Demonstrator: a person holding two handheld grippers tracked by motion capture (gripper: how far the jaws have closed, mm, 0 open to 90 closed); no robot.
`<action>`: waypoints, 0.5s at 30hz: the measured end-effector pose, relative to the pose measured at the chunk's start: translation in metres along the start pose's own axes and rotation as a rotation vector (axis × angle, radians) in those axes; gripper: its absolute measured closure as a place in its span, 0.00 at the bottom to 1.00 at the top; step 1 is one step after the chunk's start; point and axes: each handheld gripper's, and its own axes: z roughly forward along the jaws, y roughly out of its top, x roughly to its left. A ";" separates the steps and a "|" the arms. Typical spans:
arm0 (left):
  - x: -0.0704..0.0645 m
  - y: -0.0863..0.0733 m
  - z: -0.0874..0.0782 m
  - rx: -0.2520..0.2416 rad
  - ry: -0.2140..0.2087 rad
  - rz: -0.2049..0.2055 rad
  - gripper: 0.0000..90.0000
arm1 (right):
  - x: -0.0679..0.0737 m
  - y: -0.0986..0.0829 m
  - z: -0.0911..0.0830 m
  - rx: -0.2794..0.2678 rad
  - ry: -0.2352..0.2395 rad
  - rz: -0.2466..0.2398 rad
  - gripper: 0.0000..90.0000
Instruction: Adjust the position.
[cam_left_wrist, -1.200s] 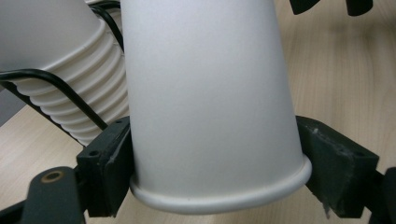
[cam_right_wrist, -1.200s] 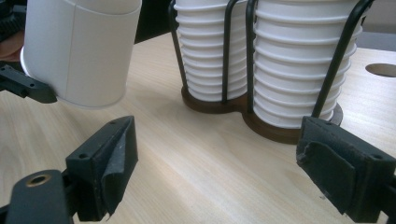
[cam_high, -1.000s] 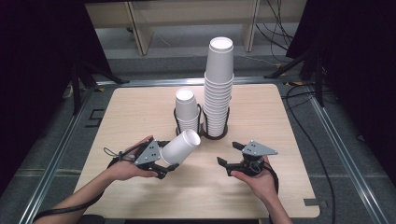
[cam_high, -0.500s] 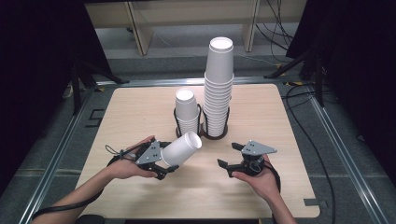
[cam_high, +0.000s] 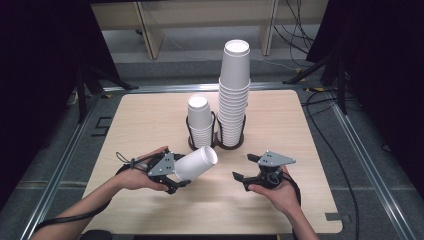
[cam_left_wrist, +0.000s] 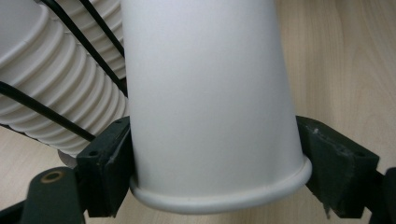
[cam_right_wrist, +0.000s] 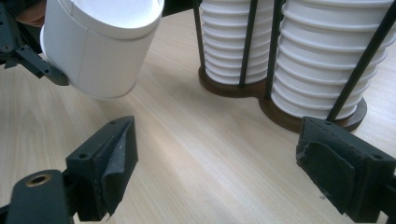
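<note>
We hold the white paper cup (cam_high: 195, 163) with our left gripper (cam_high: 172, 176), its fingers pinching the rim end, at 7 o'clock from the cup holder (cam_high: 216, 144). Our right gripper (cam_high: 241, 180) has its fingers spread above the tabletop (cam_high: 280, 120).

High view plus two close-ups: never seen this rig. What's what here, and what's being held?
No robot: a person holds a hand-held gripper in each hand at a wooden table. The high view looks down from above the person's side. Each close-up comes from a camera riding on one gripper, looking along its black jaws. The left hand-held gripper is shut on a white paper cup, held tilted above the table. The right hand-held gripper is open. Behind them a black wire holder carries a short cup stack and a tall cup stack.
</note>
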 end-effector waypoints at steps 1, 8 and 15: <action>0.000 0.000 0.000 -0.002 0.007 0.003 0.20 | 0.000 0.000 0.000 0.001 0.001 0.001 0.15; 0.003 0.001 0.001 0.029 -0.013 0.024 0.20 | 0.000 0.002 0.001 0.015 0.012 -0.024 0.15; 0.004 0.002 0.001 0.058 -0.019 0.050 0.20 | 0.001 0.002 0.001 0.034 0.024 -0.034 0.15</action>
